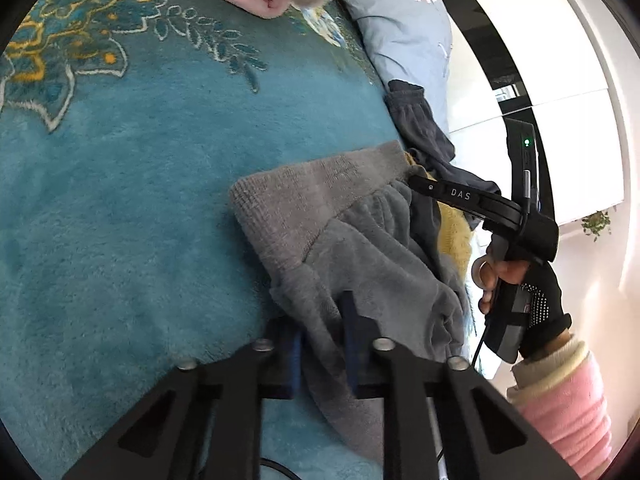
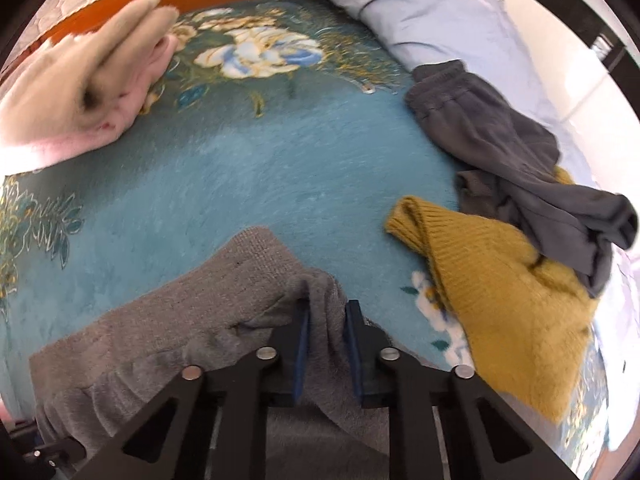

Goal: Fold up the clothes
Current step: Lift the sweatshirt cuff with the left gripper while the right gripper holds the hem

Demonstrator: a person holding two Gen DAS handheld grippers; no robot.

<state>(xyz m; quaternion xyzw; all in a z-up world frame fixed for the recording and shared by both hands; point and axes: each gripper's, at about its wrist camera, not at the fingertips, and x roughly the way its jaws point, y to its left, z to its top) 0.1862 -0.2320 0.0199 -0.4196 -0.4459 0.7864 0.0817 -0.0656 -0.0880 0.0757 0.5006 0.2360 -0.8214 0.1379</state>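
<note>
Grey fleece pants [image 1: 352,248] lie on teal bed blanket [image 1: 140,200]. Left hand-held gripper [image 1: 322,344] and right hand-held gripper [image 2: 326,336] each pinch a fold of them, jaws nearly closed.

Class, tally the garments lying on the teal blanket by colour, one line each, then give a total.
Grey fleece garment: 1
Mustard-yellow knit sweater: 1
Dark charcoal garment: 1
Pink folded garment: 1
Beige fluffy garment: 1
Total: 5
</note>
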